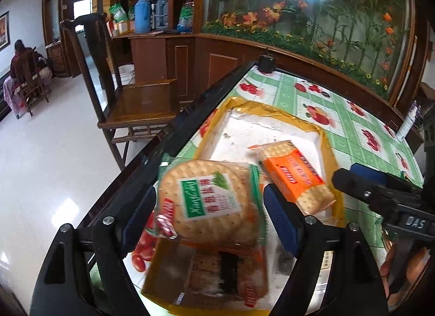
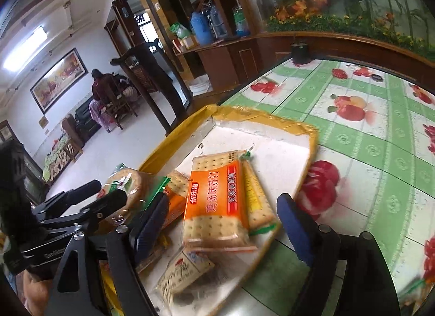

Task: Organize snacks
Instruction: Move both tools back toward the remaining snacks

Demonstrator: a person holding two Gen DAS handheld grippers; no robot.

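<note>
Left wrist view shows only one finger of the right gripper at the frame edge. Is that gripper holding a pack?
Observer: No. The right gripper is open around the orange cracker pack. Its pads sit clear of the wrapper on both sides.
Operator: Is anything hidden under that orange pack?
Observer: Yes. A yellow cracker pack lies partly beneath it, with its edge sticking out on the side toward the fruit-print tablecloth.
</note>
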